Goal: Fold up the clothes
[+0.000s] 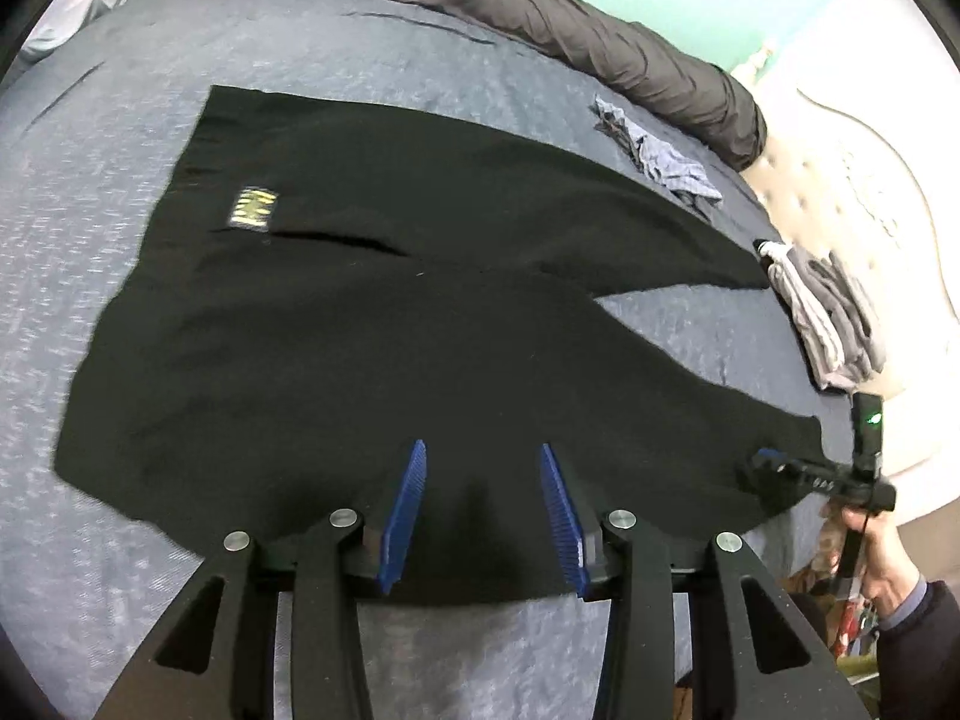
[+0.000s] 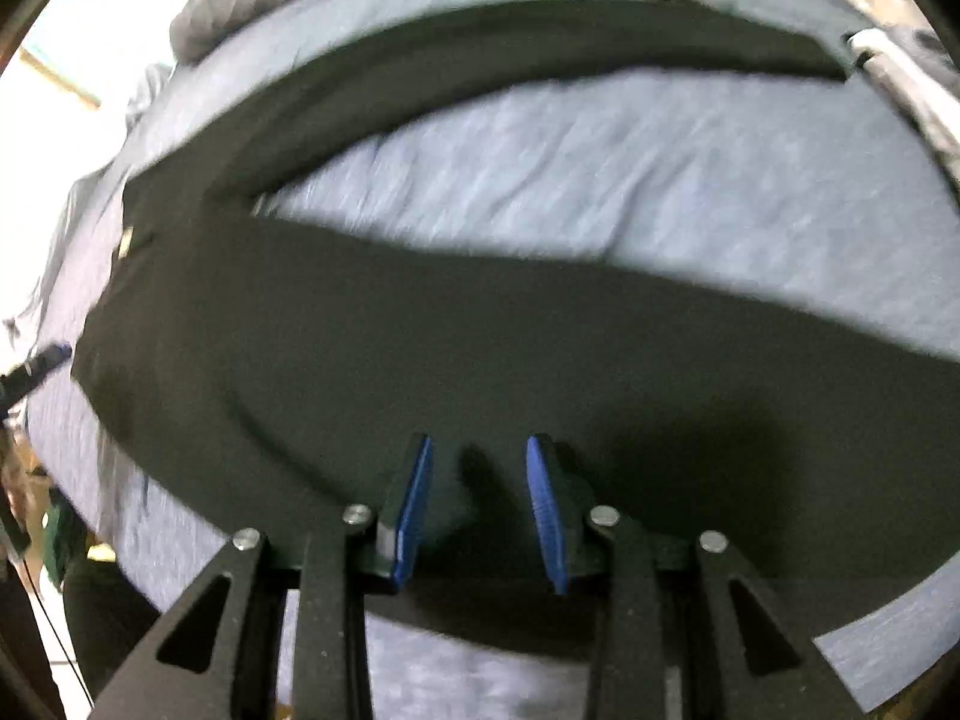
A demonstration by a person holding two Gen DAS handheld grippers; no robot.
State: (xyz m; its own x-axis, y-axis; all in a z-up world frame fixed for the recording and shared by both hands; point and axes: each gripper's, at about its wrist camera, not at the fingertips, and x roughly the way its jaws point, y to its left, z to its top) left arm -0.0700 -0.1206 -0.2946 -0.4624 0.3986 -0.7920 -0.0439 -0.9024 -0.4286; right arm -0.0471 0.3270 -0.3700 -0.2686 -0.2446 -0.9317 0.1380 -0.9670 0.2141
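Note:
Black trousers (image 1: 360, 324) lie spread flat on the blue-grey bed cover (image 1: 150, 60), waist to the left with a yellow label (image 1: 255, 208), legs running right. My left gripper (image 1: 483, 450) is open, its blue pads (image 1: 408, 504) just above the near leg's edge. My right gripper (image 1: 765, 462) hovers over the near leg's cuff end at the right. In the right wrist view the trousers (image 2: 480, 372) fill the middle, and the right gripper (image 2: 479, 444) is open above the near leg. The left gripper's tip (image 2: 48, 360) shows at the left edge.
A rolled dark grey duvet (image 1: 540, 12) lies along the far side. A crumpled blue-grey cloth (image 1: 654, 150) and a pile of grey and white clothes (image 1: 828, 312) sit at the right, near a cream tufted headboard (image 1: 870, 180). The bed's near edge is just below both grippers.

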